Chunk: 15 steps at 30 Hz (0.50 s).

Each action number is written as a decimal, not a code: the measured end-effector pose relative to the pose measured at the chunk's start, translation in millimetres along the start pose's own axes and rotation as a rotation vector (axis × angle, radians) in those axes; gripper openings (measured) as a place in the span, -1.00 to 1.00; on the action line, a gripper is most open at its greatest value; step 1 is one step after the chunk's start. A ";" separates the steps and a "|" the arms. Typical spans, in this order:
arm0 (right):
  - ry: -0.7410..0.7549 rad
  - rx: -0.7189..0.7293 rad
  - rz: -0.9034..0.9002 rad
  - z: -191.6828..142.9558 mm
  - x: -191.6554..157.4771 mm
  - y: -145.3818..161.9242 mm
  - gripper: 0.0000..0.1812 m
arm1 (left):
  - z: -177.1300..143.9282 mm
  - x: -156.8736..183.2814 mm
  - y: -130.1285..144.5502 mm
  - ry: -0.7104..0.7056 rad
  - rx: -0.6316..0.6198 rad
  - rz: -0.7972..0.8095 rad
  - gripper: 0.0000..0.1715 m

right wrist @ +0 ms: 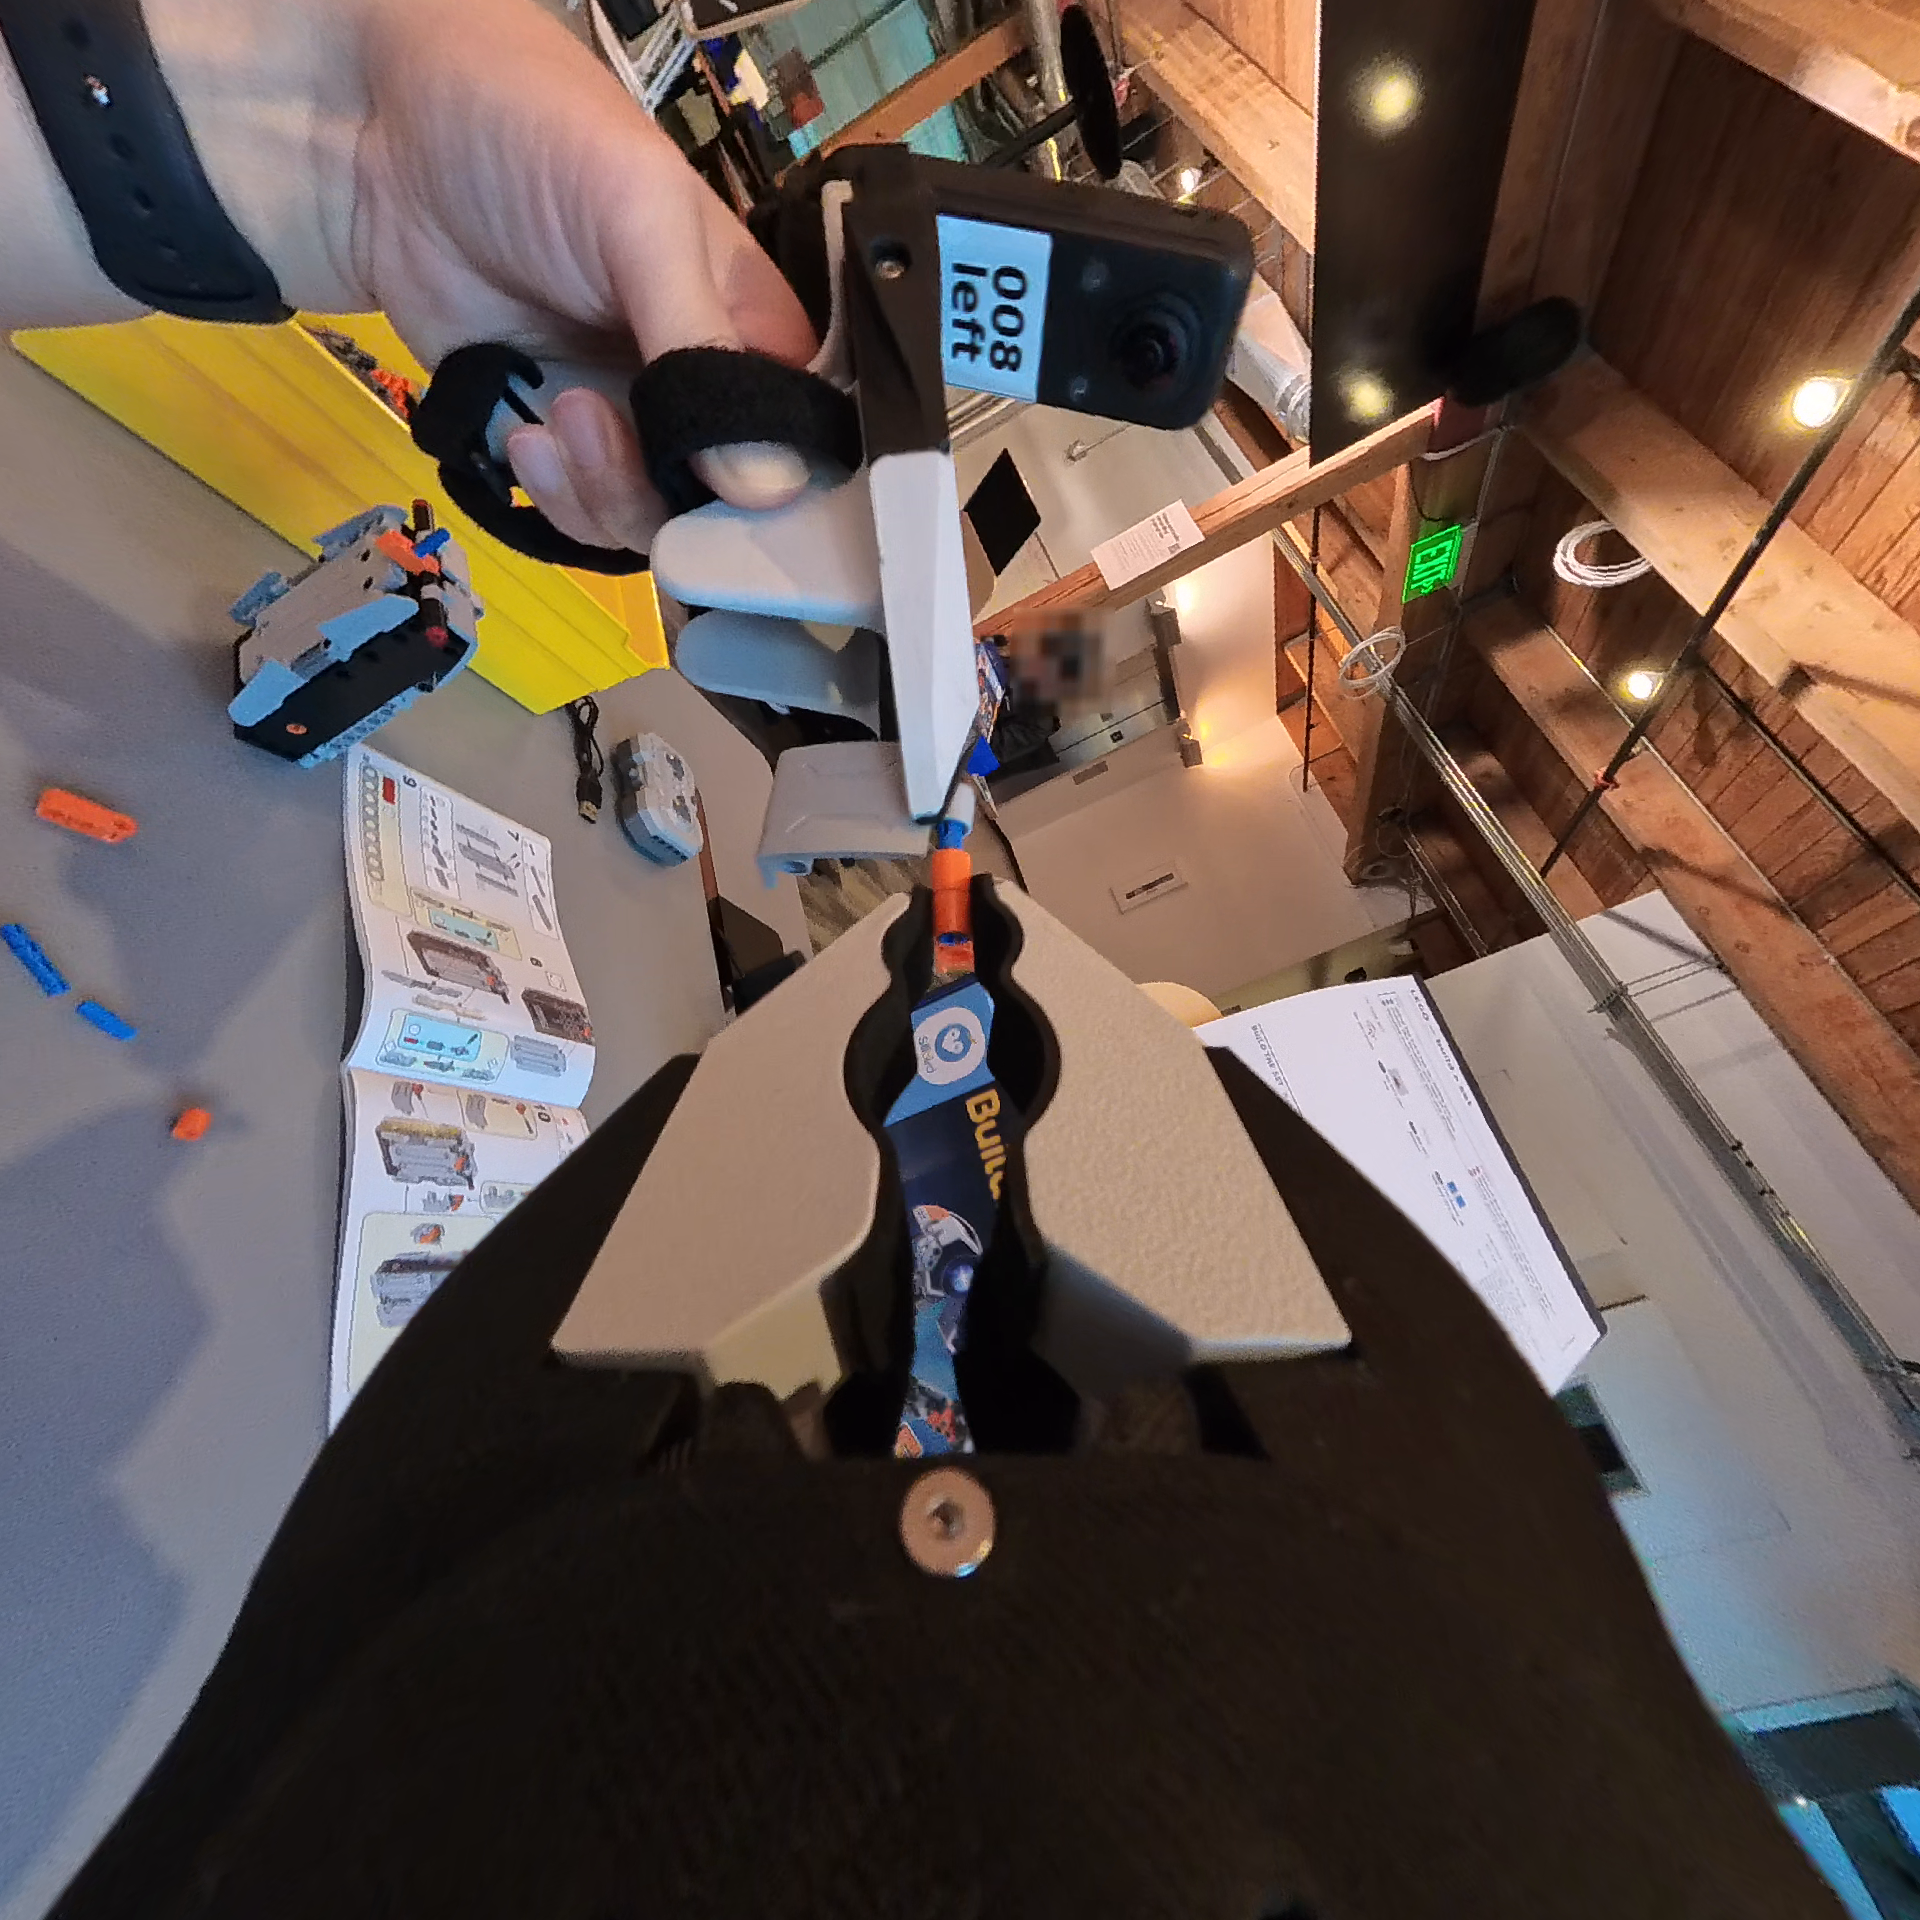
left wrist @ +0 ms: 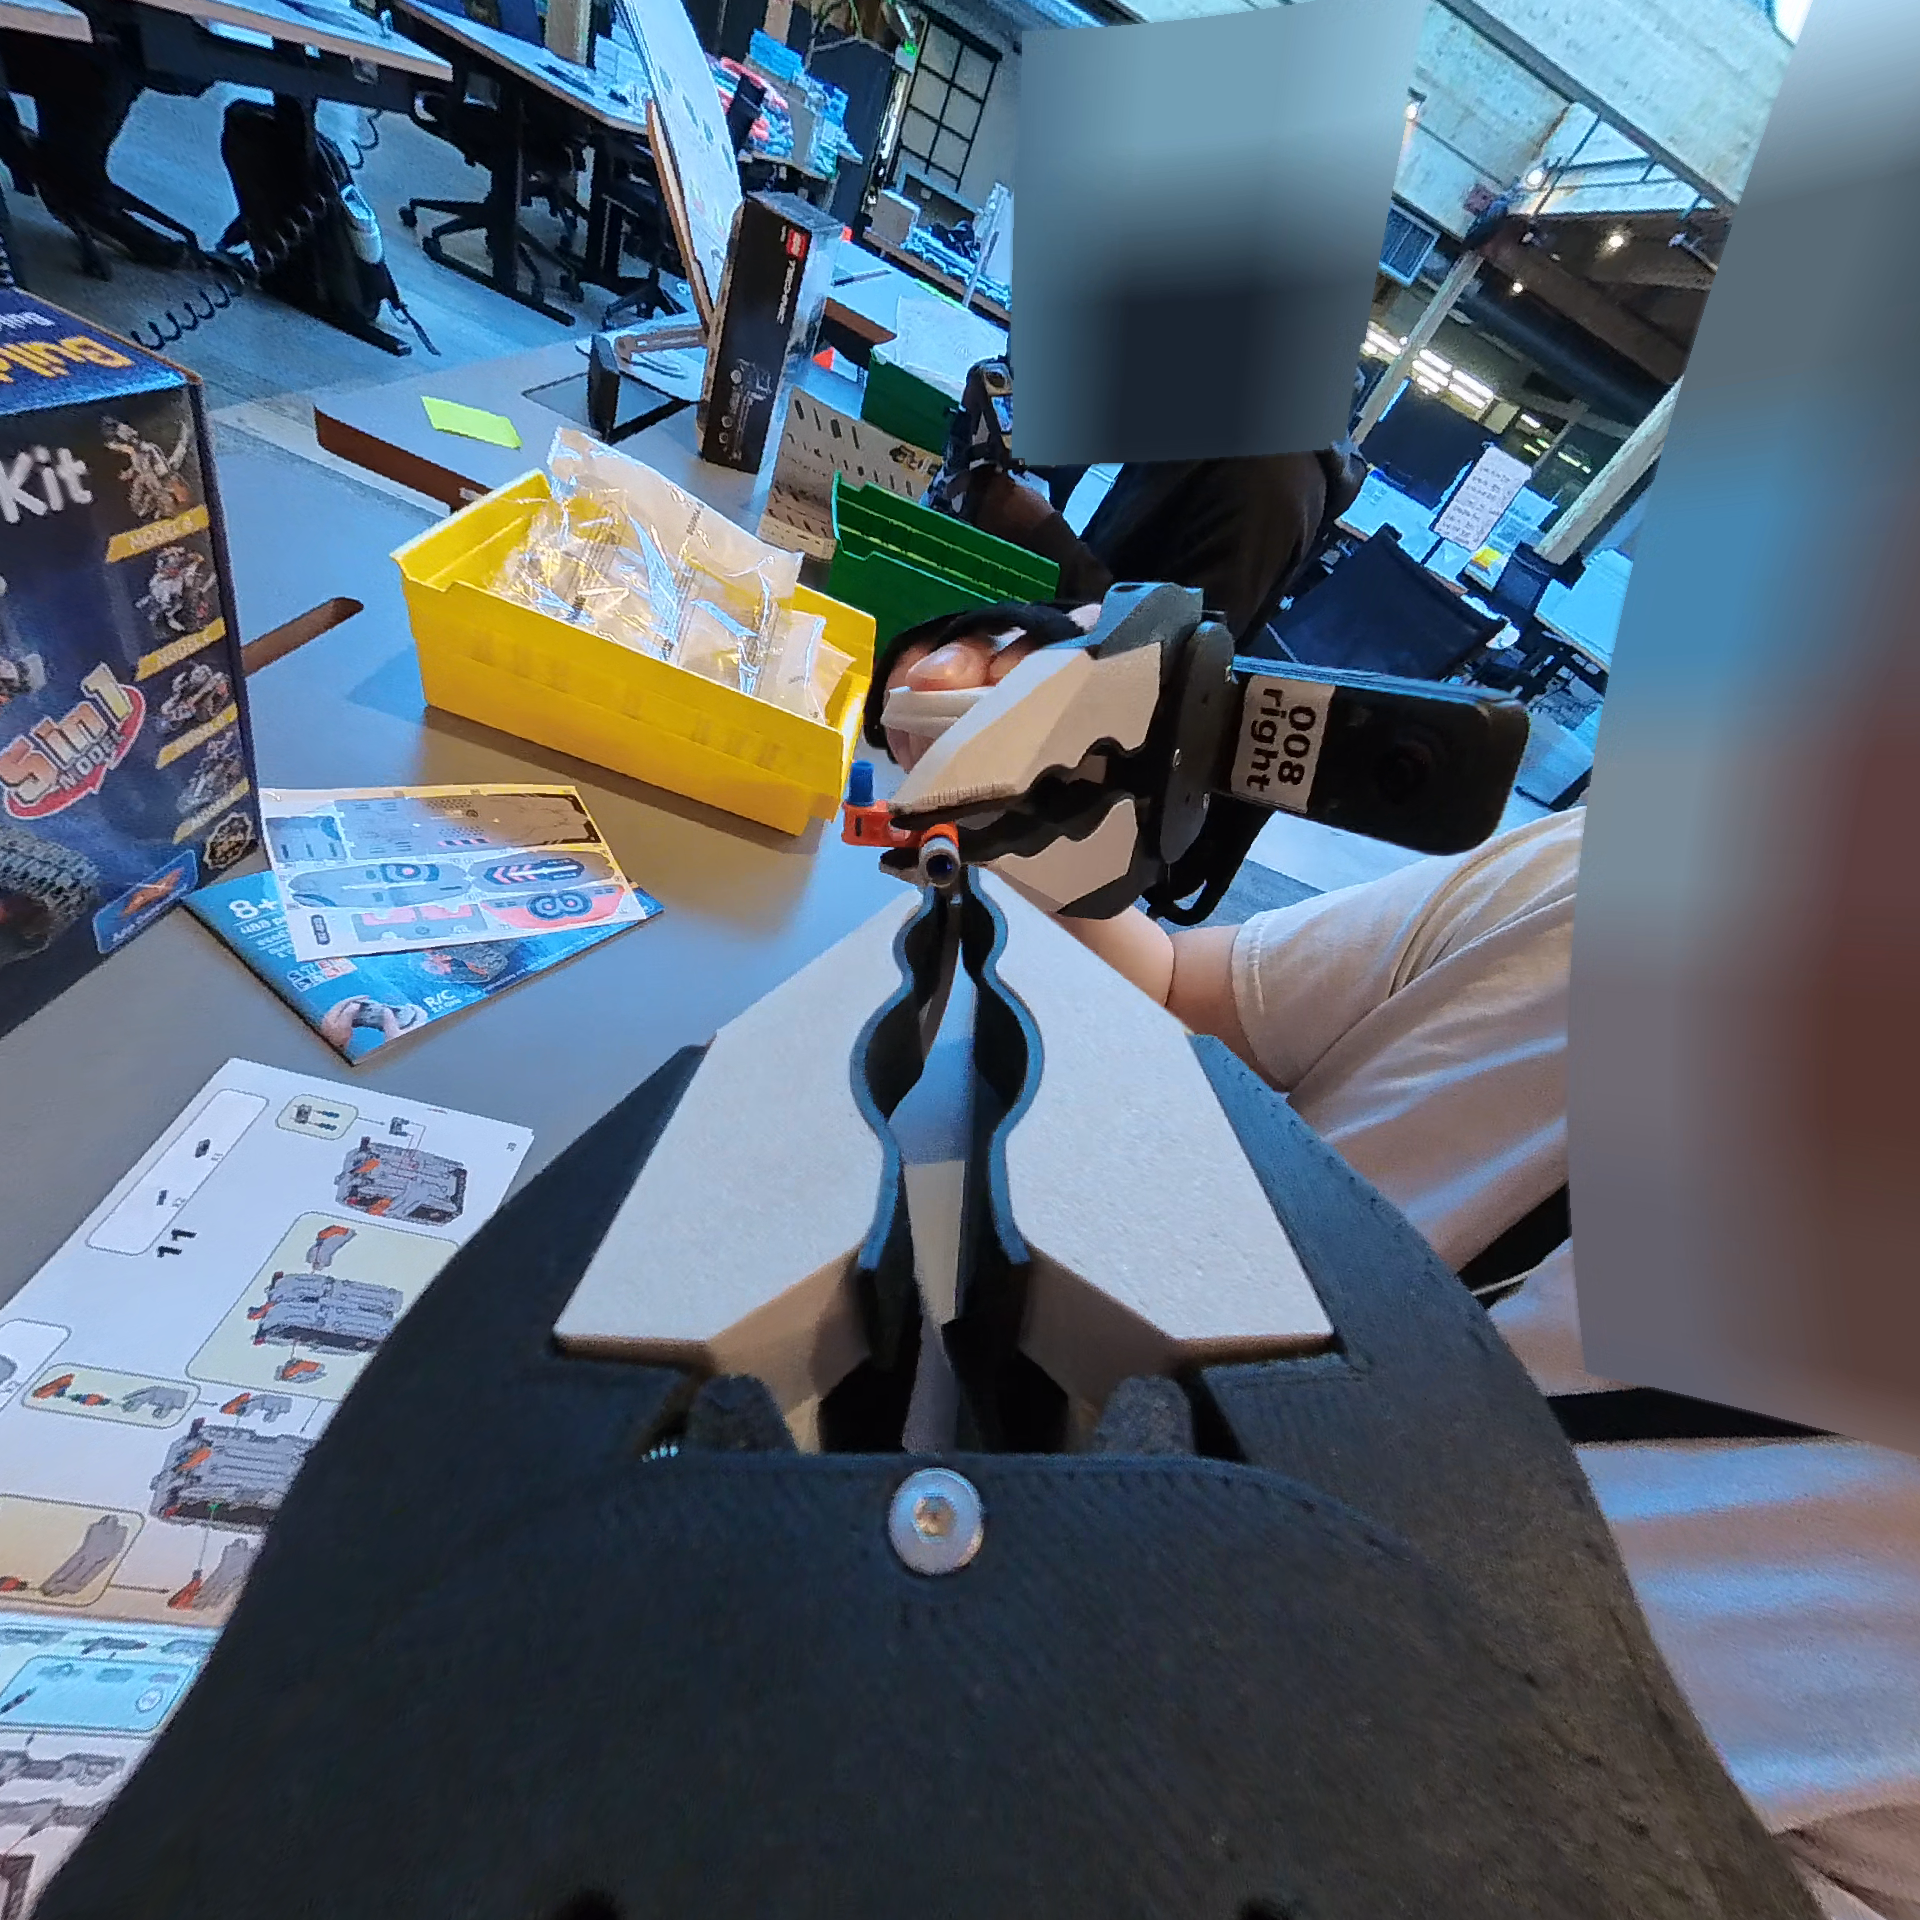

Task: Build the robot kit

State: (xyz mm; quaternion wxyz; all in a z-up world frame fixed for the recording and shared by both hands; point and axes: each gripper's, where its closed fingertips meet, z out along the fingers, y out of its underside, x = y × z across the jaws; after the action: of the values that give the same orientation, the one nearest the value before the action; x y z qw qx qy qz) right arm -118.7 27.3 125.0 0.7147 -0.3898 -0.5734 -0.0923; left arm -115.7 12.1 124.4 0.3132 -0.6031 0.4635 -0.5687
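Both grippers meet tip to tip in the air above the grey table (left wrist: 582,997). My left gripper (left wrist: 943,896) is shut on a small grey connector (left wrist: 940,862) with a blue pin end. My right gripper (right wrist: 948,909) is shut on a small orange connector (right wrist: 948,891) that carries a blue pin. In the left wrist view the right gripper (left wrist: 906,823) comes in from the right, its orange connector (left wrist: 868,821) touching the grey one. In the right wrist view the left gripper (right wrist: 940,812) comes down from above, its grey connector (right wrist: 961,805) end to end with the orange connector.
A yellow bin (left wrist: 623,717) of plastic bags, green bins (left wrist: 935,566), a kit box (left wrist: 104,623), a sticker sheet (left wrist: 436,862) and an open instruction booklet (left wrist: 260,1299) lie on the table. A part-built model (right wrist: 353,634), a grey controller (right wrist: 655,795) and loose orange (right wrist: 83,816) and blue pieces (right wrist: 36,956) lie nearby. My left and right fingertips are right by each other.
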 end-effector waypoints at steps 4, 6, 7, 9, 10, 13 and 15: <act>0.029 -0.007 0.048 4.7 2.0 -0.6 -0.94 | -3.9 -1.3 -2.7 0.005 0.023 -0.003 -0.99; 0.042 -0.004 0.079 6.6 3.2 -0.8 -0.95 | -5.4 -1.5 -4.1 0.003 0.034 -0.002 -0.99; 0.044 -0.001 0.097 7.6 3.4 -1.3 -0.94 | -6.5 -1.6 -4.5 0.005 0.038 -0.003 -0.99; 0.048 -0.004 0.130 10.1 3.9 -0.5 -0.94 | -7.9 -3.1 -5.2 -0.001 0.044 -0.002 -0.99; 0.043 -0.004 0.151 11.0 3.7 0.2 -0.94 | -8.1 -3.3 -5.3 0.000 0.045 -0.002 -0.99; 0.003 0.037 0.217 9.4 3.2 -2.7 -0.94 | -7.3 1.3 -3.9 0.032 0.036 -0.001 -0.99; -0.029 0.070 0.258 6.7 3.5 -5.4 -0.94 | -4.9 6.3 -4.0 0.060 0.034 0.002 -1.00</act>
State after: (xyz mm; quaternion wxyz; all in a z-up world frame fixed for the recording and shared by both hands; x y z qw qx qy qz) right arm -125.8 29.1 130.8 0.7256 -0.4362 -0.5315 0.0262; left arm -120.2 8.5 131.3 0.3099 -0.5799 0.4637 -0.5939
